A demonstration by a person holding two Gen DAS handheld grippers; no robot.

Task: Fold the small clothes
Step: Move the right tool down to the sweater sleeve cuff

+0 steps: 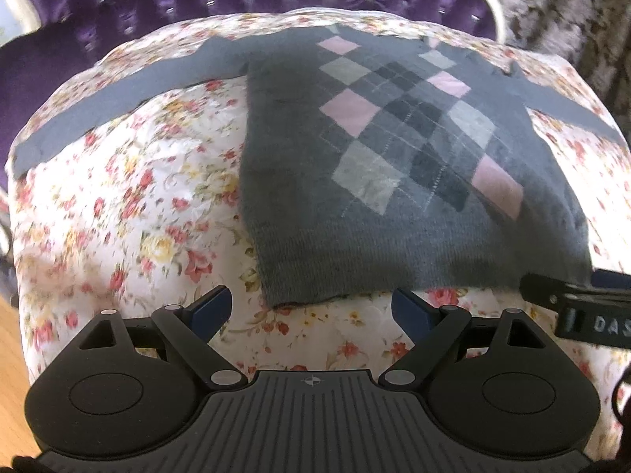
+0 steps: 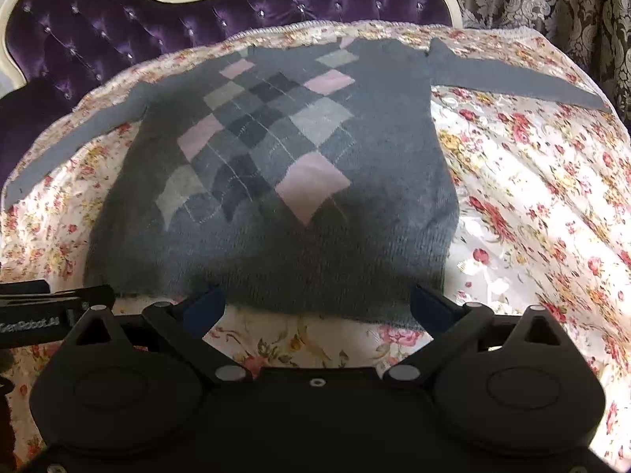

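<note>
A small grey sweater with a pink and grey diamond pattern lies flat on a floral cloth, both sleeves spread out sideways. It also shows in the right wrist view. My left gripper is open and empty, just in front of the sweater's near left hem corner. My right gripper is open and empty, its fingers at the near hem, right of the middle. The right gripper's tip shows at the right edge of the left wrist view.
The floral cloth covers a rounded seat. A purple tufted sofa back with a cream frame stands behind. Patterned curtains hang at the back right. Wooden floor shows at the lower left.
</note>
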